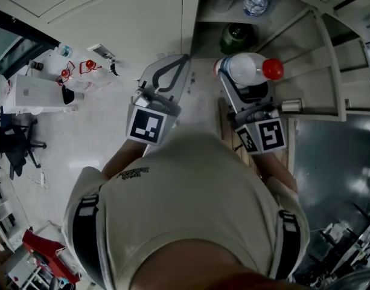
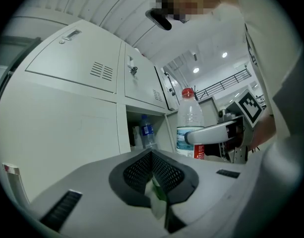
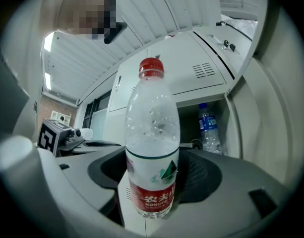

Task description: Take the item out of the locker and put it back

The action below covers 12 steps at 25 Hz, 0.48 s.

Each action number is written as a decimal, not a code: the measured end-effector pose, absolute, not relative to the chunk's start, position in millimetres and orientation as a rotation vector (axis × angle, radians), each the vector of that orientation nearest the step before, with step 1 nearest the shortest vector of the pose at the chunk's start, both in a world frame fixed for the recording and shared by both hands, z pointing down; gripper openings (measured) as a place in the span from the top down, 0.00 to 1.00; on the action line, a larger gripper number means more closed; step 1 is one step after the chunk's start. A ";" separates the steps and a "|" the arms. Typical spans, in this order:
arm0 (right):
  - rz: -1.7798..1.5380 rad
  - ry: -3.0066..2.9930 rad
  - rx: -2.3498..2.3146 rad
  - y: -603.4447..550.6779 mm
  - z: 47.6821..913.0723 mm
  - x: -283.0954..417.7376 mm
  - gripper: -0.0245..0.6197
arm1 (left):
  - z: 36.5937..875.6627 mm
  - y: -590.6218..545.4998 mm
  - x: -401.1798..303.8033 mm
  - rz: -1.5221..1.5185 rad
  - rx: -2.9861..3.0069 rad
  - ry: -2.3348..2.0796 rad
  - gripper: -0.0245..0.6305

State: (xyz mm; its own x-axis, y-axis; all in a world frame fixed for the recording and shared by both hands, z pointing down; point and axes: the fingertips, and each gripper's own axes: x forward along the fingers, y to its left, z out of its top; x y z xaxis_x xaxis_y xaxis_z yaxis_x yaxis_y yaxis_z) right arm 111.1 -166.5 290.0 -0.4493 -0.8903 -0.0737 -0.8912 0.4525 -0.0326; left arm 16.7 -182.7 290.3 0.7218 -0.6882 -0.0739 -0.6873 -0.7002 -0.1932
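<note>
My right gripper (image 1: 234,72) is shut on a clear water bottle (image 1: 250,69) with a red cap and a red label, held upright in front of the open locker compartment (image 1: 204,35). In the right gripper view the water bottle (image 3: 152,133) fills the middle, its base between the jaws of the right gripper (image 3: 151,195). My left gripper (image 1: 183,60) is beside it to the left, shut with nothing in it; its tips (image 2: 152,155) meet. The left gripper view also shows the held bottle (image 2: 190,120) in the right gripper (image 2: 211,133).
Inside the compartment stand a blue-labelled bottle (image 1: 255,2) and a dark green object (image 1: 236,38). The locker door (image 1: 329,71) hangs open at the right. Closed locker doors (image 1: 112,11) lie to the left. An office chair (image 1: 15,144) and a white box (image 1: 34,92) are at the far left.
</note>
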 end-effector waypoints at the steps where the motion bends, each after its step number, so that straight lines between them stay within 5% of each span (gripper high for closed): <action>1: 0.016 2.611 -1.600 -165.7 290.2 110.3 0.48 | 291.2 -182.3 17.3 -0.020 -2.717 1.095 0.94; 12: 0.012 2.636 -1.603 -161.7 295.7 108.8 0.48 | 290.9 -180.6 16.3 0.039 -2.742 1.114 0.94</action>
